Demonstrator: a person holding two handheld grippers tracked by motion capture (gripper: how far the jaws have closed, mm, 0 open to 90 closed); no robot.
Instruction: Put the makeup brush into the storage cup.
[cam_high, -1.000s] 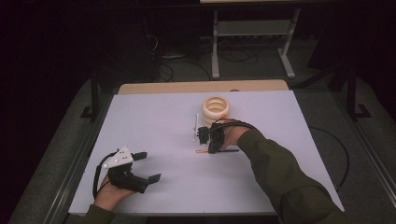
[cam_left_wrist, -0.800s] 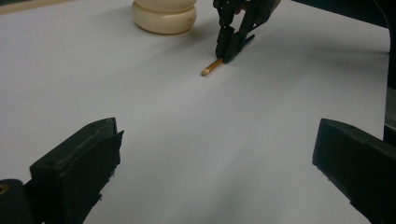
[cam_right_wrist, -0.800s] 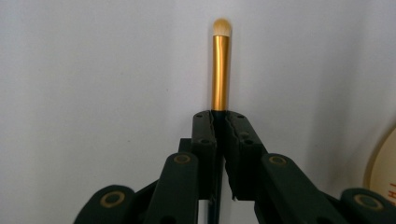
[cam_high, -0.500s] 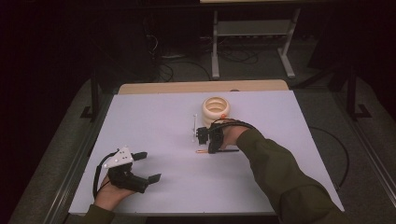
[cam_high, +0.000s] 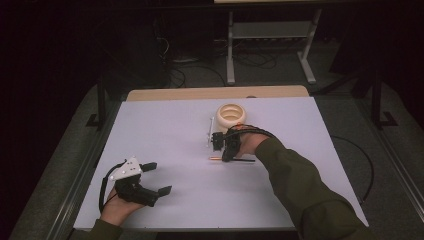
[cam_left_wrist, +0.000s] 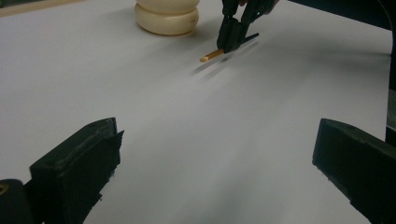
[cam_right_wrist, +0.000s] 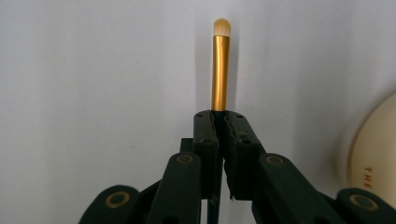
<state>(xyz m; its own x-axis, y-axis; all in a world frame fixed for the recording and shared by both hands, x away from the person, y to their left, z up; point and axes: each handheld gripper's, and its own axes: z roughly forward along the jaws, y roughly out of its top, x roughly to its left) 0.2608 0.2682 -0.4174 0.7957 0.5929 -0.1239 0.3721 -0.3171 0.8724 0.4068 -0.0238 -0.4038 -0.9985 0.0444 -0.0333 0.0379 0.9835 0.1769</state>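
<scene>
A small brush (cam_high: 215, 158) with a gold ferrule, a pale tip and a dark handle lies low over the white table (cam_high: 165, 130) near its middle. My right gripper (cam_high: 226, 156) is shut on the brush, its jaws clamped just behind the ferrule. In the right gripper view the brush (cam_right_wrist: 220, 65) sticks straight out past the right gripper (cam_right_wrist: 219, 119). The left gripper view shows that brush (cam_left_wrist: 211, 55) and the right gripper (cam_left_wrist: 229, 44) farther off. My left gripper (cam_high: 159, 178) rests at the front left, open, jaws wide apart with nothing between them (cam_left_wrist: 219, 130).
A cream round container (cam_high: 231, 116) stands just behind the right gripper, also seen as the container (cam_left_wrist: 166, 16) and the container (cam_right_wrist: 373, 154). A thin white stick (cam_high: 210, 131) lies to its left. A wooden strip (cam_high: 215, 93) edges the table's far side, with a metal stand (cam_high: 270, 45) beyond.
</scene>
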